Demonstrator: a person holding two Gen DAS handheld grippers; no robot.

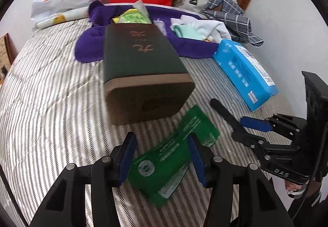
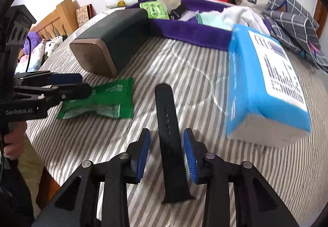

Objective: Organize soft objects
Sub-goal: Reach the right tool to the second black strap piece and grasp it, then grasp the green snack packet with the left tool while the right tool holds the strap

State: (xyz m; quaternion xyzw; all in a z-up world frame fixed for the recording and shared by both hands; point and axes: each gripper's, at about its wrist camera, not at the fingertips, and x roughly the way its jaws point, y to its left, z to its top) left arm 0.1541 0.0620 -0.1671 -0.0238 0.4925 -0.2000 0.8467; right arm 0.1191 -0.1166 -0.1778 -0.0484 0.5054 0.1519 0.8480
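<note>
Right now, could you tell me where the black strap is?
In the right wrist view, the black strap lies flat on the striped bed between the right gripper's pads, with the green packet to its left and the blue pack to its right.

A bed covered in a grey-and-white striped quilt point(image 2: 184, 75) carried the clutter. Directly on the quilt lay a flat green plastic pouch point(image 2: 102, 102), a black rubber watch strap point(image 2: 168, 136), a dark green box with tan ends point(image 1: 141, 67) on its side, a blue pack of tissues point(image 2: 264, 81) and a purple towel point(image 1: 88, 48) spread toward the far edge, with a checked grey cloth point(image 2: 291, 22) bunched beside it.
</note>
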